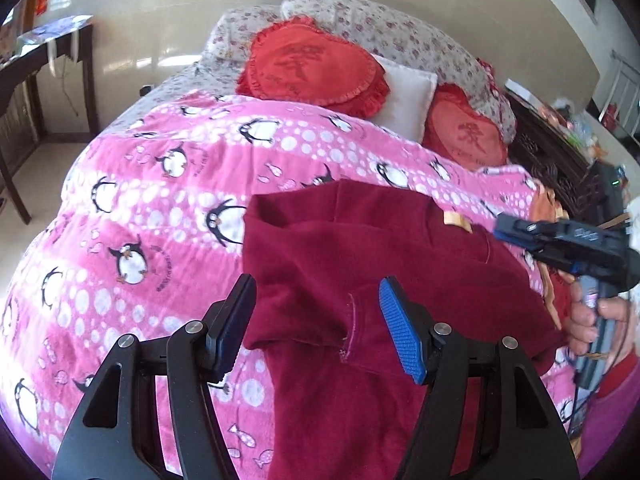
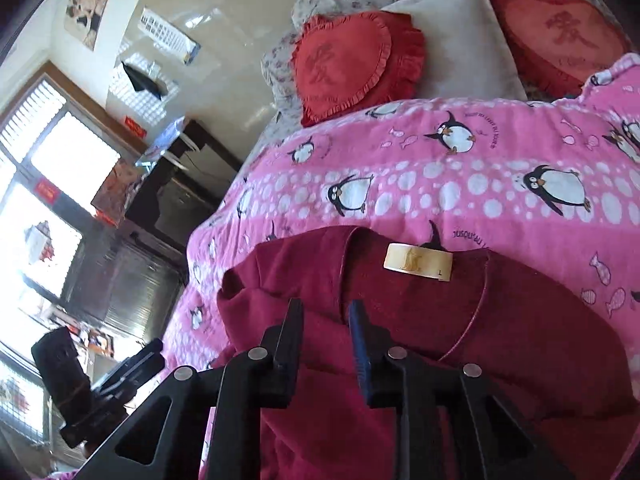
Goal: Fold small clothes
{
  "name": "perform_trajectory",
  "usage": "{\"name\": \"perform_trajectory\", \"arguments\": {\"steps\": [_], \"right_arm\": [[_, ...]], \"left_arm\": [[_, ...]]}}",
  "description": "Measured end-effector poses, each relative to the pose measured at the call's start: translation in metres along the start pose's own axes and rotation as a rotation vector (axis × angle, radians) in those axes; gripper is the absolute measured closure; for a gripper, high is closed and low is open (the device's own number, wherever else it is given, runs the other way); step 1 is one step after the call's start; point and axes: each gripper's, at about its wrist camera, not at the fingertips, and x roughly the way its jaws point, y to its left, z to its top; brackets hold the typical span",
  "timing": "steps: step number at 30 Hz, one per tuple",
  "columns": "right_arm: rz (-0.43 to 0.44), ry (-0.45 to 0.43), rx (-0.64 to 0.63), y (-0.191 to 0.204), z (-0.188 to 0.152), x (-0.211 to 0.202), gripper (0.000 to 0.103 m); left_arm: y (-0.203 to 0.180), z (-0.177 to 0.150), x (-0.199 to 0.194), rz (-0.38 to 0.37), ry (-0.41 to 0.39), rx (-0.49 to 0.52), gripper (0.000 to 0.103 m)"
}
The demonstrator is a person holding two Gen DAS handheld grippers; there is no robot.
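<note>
A dark red fleece top (image 1: pixel 340 240) lies partly folded on the pink penguin blanket (image 1: pixel 160 184), its beige neck label (image 2: pixel 418 266) facing up. My left gripper (image 1: pixel 318 284) hovers over the top's near left part, jaws wide apart and nothing pressed between the pads. My right gripper (image 2: pixel 326 306) hangs just above the cloth below the collar, with a narrow gap between its fingers and no fabric pinched. In the left wrist view the right gripper (image 1: pixel 506 227) comes in from the right, held by a hand (image 1: pixel 586 316), its tip near the label (image 1: pixel 456 220).
Two red heart cushions (image 1: pixel 312 64) (image 1: pixel 464 132) and a white pillow (image 1: pixel 404 96) lie at the head of the bed. A dark desk (image 1: pixel 44 56) stands to the left, and a cluttered dark bedside unit (image 1: pixel 560 160) to the right. Bright windows (image 2: pixel 48 160) lie beyond the desk.
</note>
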Motion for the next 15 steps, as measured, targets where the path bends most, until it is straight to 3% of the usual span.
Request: {"name": "perform_trajectory", "arguments": {"steps": [2, 4, 7, 12, 14, 15], "right_arm": [[-0.008, -0.035, -0.02, 0.002, -0.01, -0.026, 0.066], [-0.033, -0.068, -0.04, 0.001, -0.025, -0.053, 0.06], [-0.049, -0.081, -0.014, -0.014, -0.042, -0.079, 0.06], [-0.087, -0.074, 0.036, -0.034, -0.078, -0.1, 0.06], [-0.101, -0.066, 0.037, -0.036, -0.089, -0.095, 0.06], [-0.103, -0.067, 0.045, -0.039, -0.093, -0.096, 0.06]], "left_arm": [[-0.009, -0.004, 0.013, -0.014, 0.024, 0.039, 0.039], [-0.018, -0.009, 0.028, -0.02, 0.04, 0.079, 0.039], [-0.03, -0.013, 0.051, 0.01, 0.061, 0.128, 0.039], [-0.043, -0.02, 0.07, -0.042, 0.092, 0.163, 0.041], [-0.048, -0.023, 0.075, -0.043, 0.106, 0.188, 0.067], [-0.05, -0.024, 0.076, -0.041, 0.114, 0.199, 0.074]]}}
